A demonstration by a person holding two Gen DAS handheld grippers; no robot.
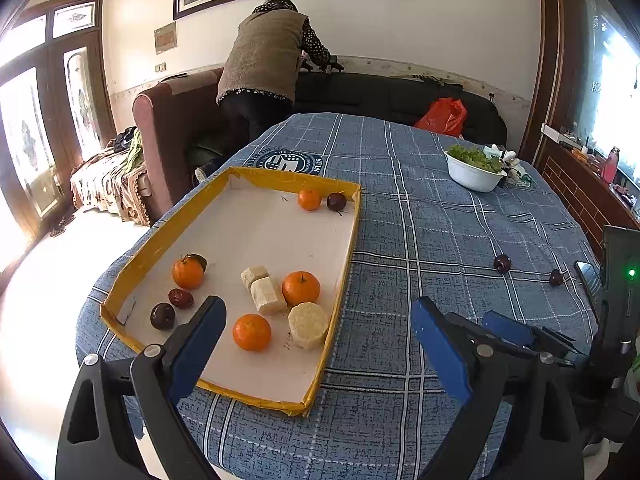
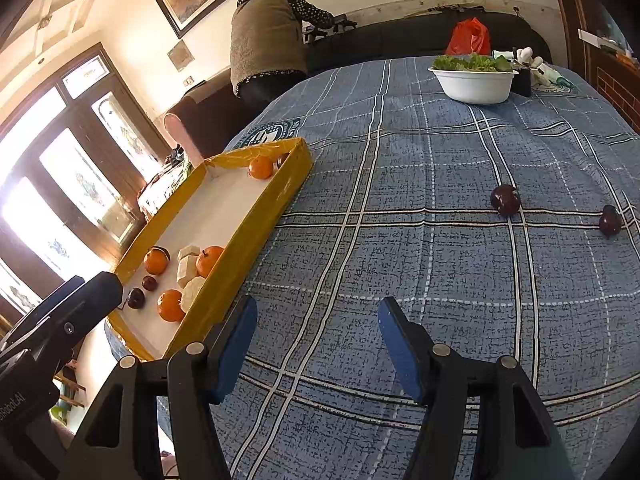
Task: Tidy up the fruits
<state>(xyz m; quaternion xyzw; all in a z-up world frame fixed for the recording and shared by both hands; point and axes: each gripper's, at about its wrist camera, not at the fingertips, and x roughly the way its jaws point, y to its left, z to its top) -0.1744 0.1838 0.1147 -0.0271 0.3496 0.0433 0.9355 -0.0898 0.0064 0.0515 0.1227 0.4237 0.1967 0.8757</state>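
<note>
A yellow-rimmed cardboard tray lies on the blue plaid tablecloth and holds several oranges, dark plums, a red date and pale sugarcane chunks. Two dark plums lie loose on the cloth at the right; they also show in the left wrist view. My left gripper is open and empty above the tray's near end. My right gripper is open and empty over bare cloth, well short of the loose plums. The tray also shows in the right wrist view.
A white bowl of green lettuce stands at the far right of the table, small items beside it. A person bends over a dark sofa behind the table, with a red bag on it. The table edge drops off at the left.
</note>
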